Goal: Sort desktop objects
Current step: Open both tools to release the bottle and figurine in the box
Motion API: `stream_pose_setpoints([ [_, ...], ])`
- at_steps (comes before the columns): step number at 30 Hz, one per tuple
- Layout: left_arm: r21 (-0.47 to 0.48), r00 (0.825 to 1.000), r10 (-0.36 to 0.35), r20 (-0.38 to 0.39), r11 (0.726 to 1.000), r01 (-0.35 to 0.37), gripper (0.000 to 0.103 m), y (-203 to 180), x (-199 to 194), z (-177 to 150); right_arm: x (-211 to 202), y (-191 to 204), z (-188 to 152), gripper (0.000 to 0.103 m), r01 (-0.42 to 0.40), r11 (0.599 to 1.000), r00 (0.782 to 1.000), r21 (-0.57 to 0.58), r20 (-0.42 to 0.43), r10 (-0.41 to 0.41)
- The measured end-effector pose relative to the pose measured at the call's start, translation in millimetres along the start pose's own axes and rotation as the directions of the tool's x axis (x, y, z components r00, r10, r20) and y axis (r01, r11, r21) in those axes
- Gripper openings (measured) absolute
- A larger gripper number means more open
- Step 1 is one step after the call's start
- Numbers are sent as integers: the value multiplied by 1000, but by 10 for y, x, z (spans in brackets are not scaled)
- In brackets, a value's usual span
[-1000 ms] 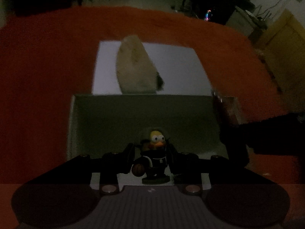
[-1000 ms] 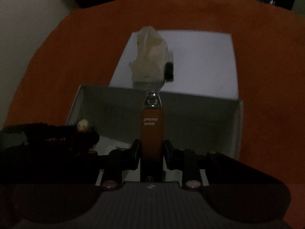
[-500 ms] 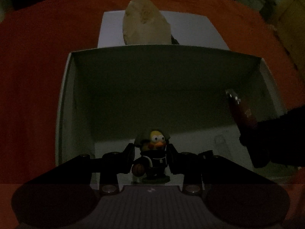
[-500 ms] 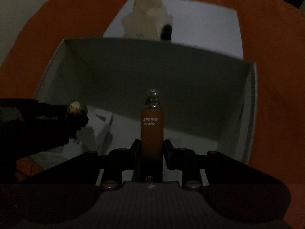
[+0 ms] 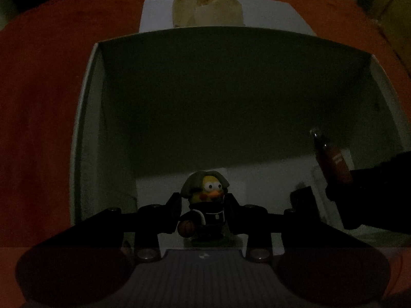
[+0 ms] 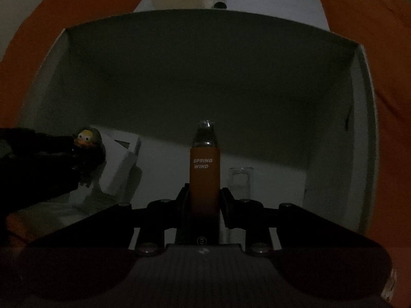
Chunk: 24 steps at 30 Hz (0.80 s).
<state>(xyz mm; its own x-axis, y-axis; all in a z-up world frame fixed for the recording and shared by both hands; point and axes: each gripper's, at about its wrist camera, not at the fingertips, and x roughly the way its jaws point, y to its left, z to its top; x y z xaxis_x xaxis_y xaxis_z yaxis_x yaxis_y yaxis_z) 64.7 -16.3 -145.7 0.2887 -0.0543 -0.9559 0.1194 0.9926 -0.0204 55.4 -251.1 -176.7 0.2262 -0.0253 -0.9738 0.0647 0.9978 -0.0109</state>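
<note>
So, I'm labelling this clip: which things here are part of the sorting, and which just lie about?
In the job:
- duck figure, held by left gripper
- orange device, held by right gripper
- white box

Lying about:
- pale lump
- white sheet
- orange cloth

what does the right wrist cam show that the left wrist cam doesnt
Only the right wrist view shows the SPRING WIND lettering head-on and a small clear item on the box floor. Only the left wrist view shows the duck figurine's basketball. Both show the white box, duck figurine in the left gripper, orange bottle in the right gripper, and red cloth.
</note>
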Motion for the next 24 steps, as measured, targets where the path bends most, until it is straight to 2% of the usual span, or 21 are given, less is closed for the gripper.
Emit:
stream_pose_setpoints([
  [13,12,999,4,42,1000,-4,31,-21,13,-42,284,-40,-40,28,70,997,997,-25,-30,-71],
  [20,23,999,0,48,1000,-1,31,-50,-7,-1,291,9,-44,29,68,996,997,-54,-24,-69],
  [21,29,999,0,48,1000,-1,31,-61,-8,-2,295,8,-37,29,64,996,997,-55,-27,-66],
  [24,17,999,1,53,1000,-2,41,-40,-15,13,295,24,-13,29,65,996,997,-66,-39,-68],
])
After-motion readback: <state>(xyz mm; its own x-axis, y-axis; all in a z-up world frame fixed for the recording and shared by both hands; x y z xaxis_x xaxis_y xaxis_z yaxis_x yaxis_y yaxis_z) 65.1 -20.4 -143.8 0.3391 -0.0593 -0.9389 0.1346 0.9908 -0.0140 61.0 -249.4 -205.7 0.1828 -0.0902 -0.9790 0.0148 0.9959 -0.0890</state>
